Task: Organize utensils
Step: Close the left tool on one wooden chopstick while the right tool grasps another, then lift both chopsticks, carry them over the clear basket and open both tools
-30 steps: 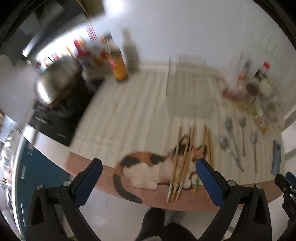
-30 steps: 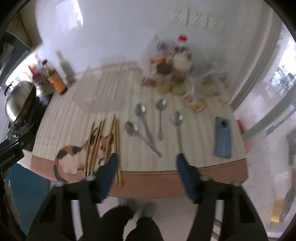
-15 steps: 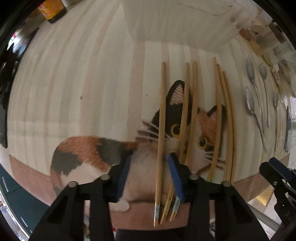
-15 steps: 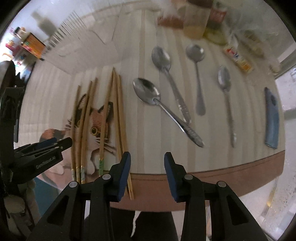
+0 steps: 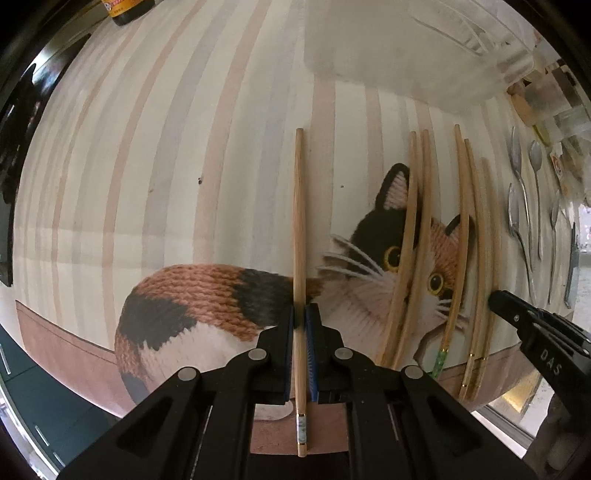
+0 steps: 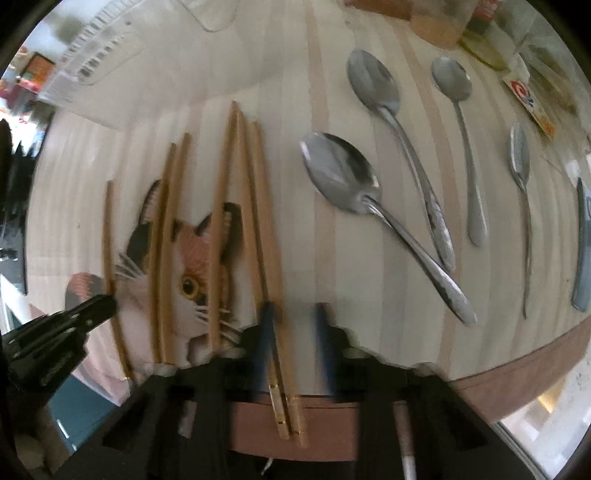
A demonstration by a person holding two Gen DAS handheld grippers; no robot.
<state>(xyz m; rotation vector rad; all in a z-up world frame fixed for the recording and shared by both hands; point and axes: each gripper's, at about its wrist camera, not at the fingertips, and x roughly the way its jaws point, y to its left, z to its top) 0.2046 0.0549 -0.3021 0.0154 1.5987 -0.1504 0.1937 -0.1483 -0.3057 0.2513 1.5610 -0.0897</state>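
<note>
Several wooden chopsticks lie side by side on a striped cat mat (image 5: pixel 207 288). My left gripper (image 5: pixel 300 317) is shut on the leftmost chopstick (image 5: pixel 299 206), near its handle end. My right gripper (image 6: pixel 293 317) is open, its blue pads either side of the two rightmost chopsticks (image 6: pixel 264 236). Several metal spoons (image 6: pixel 373 206) lie to the right of the chopsticks. The right gripper's tip shows in the left wrist view (image 5: pixel 517 314); the left gripper's tip shows in the right wrist view (image 6: pixel 88 310).
A clear plastic container (image 5: pixel 402 48) stands at the back of the mat. A dark sauce bottle (image 5: pixel 127 9) is at the far left. Jars and packets (image 6: pixel 524 88) crowd the far right. A blue phone (image 6: pixel 583 251) lies by the right edge. The table's front edge is close.
Both grippers moved down and forward to the chopsticks. The left gripper's jaws closed on the leftmost chopstick. The right gripper moved left and now straddles the two rightmost chopsticks.
</note>
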